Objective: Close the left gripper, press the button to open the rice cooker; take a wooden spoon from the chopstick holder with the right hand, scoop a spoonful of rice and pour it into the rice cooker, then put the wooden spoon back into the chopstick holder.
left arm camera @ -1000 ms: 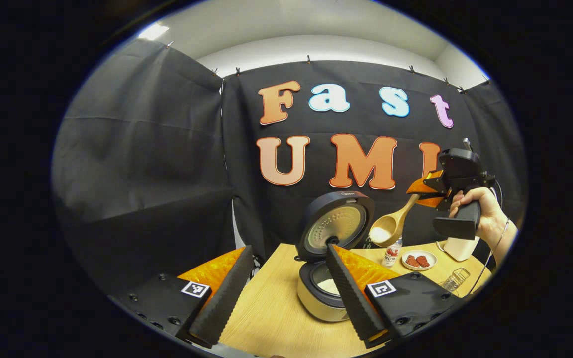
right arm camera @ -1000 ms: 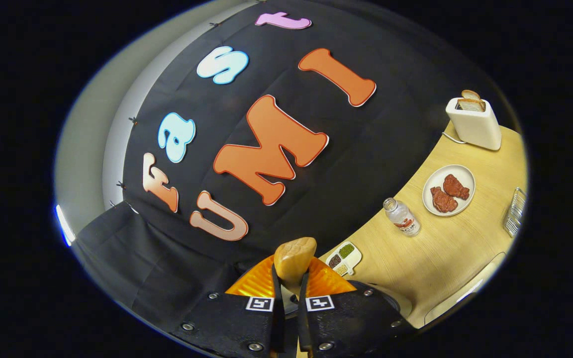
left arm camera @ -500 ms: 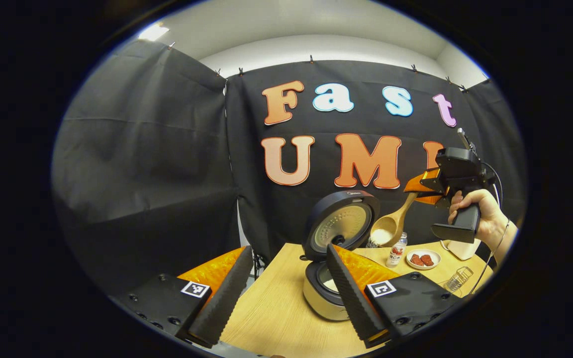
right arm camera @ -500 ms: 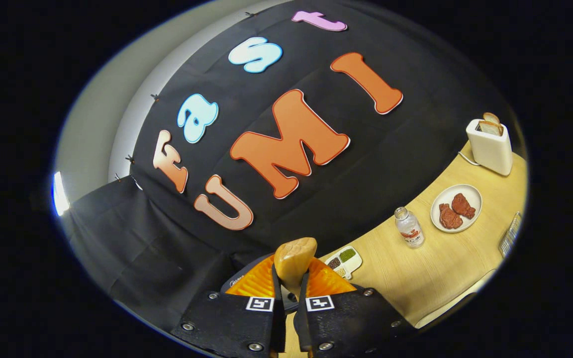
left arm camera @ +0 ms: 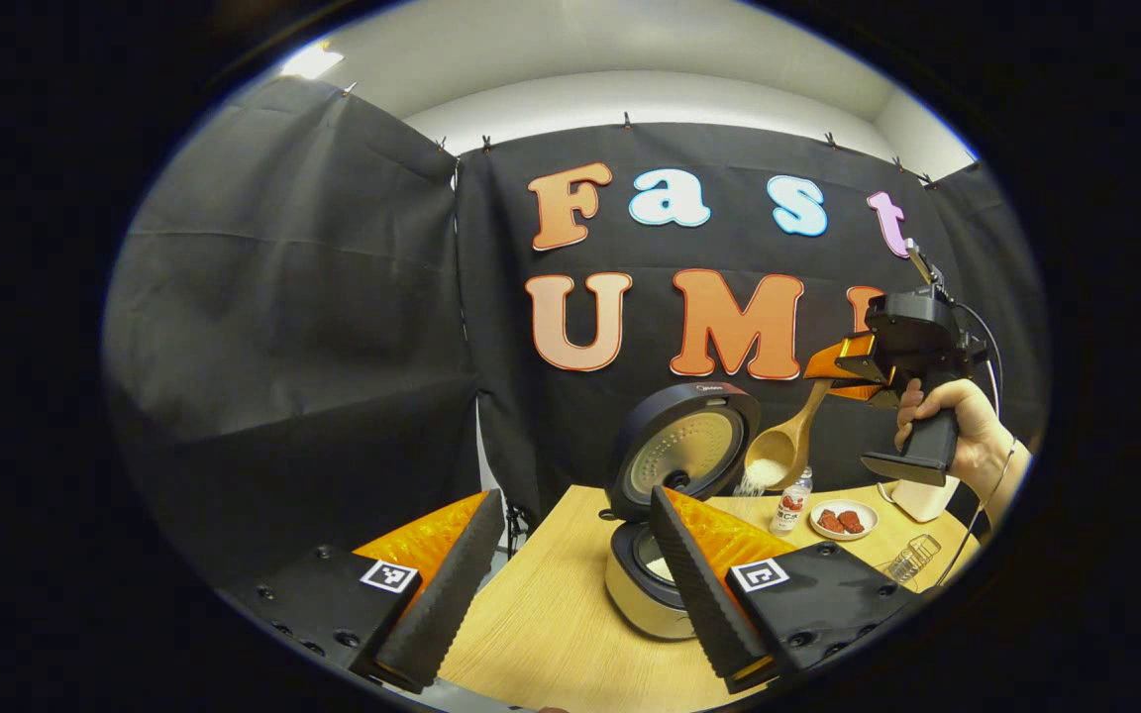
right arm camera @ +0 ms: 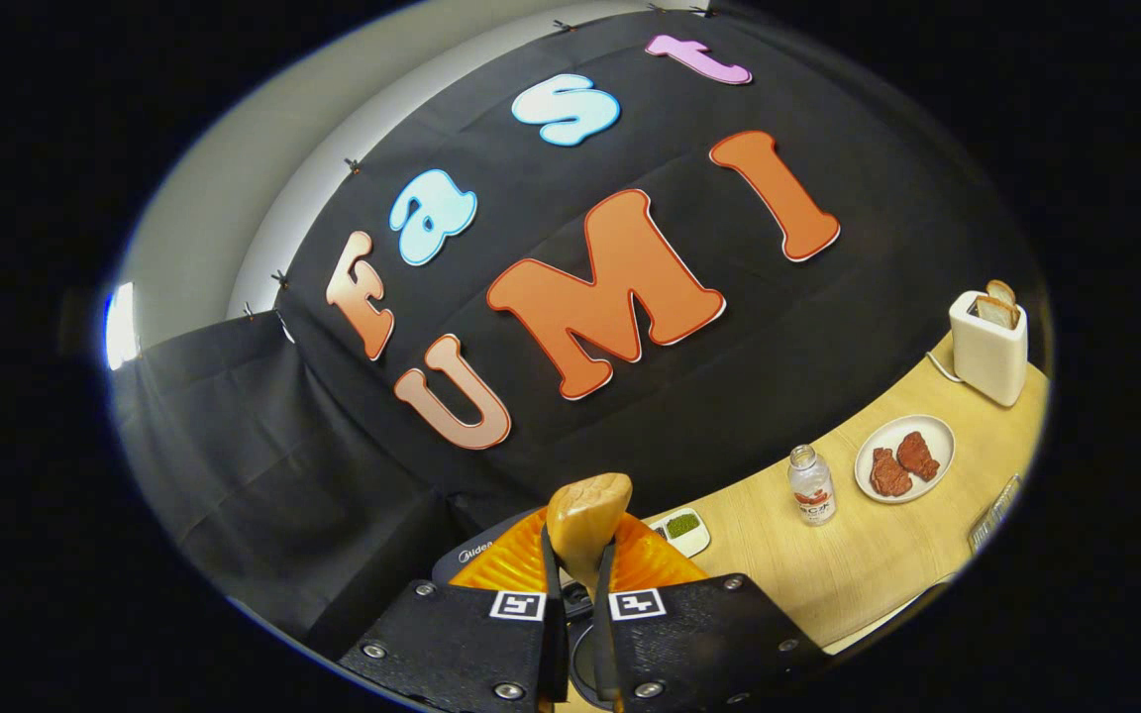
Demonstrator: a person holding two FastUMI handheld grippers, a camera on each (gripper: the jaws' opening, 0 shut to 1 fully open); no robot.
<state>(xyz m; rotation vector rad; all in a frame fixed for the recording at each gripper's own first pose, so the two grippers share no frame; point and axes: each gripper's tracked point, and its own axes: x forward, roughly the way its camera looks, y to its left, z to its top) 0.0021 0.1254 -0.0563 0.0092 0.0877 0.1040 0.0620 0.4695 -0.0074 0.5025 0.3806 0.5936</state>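
Note:
The rice cooker (left arm camera: 642,602) stands on the wooden table (left arm camera: 551,634) with its round lid (left arm camera: 684,451) up and white rice in the pot. My left gripper (left arm camera: 574,495) is open and holds nothing; its right finger (left arm camera: 694,584) covers part of the pot. Above and right of the cooker, my right gripper (left arm camera: 843,368) is shut on the handle of the wooden spoon (left arm camera: 780,454). The bowl tilts down and rice grains (left arm camera: 749,485) fall from it. In the right gripper view the spoon handle (right arm camera: 585,515) sticks up between the shut fingers of the right gripper (right arm camera: 575,569).
A small bottle (right arm camera: 811,483), a plate of red meat (right arm camera: 902,458), a white toaster (right arm camera: 988,342) and a seasoning dish (right arm camera: 681,528) stand along the table's back. A wire holder (left arm camera: 912,555) sits near the right edge. A hand (left arm camera: 962,436) grips the right gripper's handle.
The right gripper has rolled and risen a little, tipping the spoon further; rice now spills from its bowl. The left gripper stays open and has drawn back slightly.

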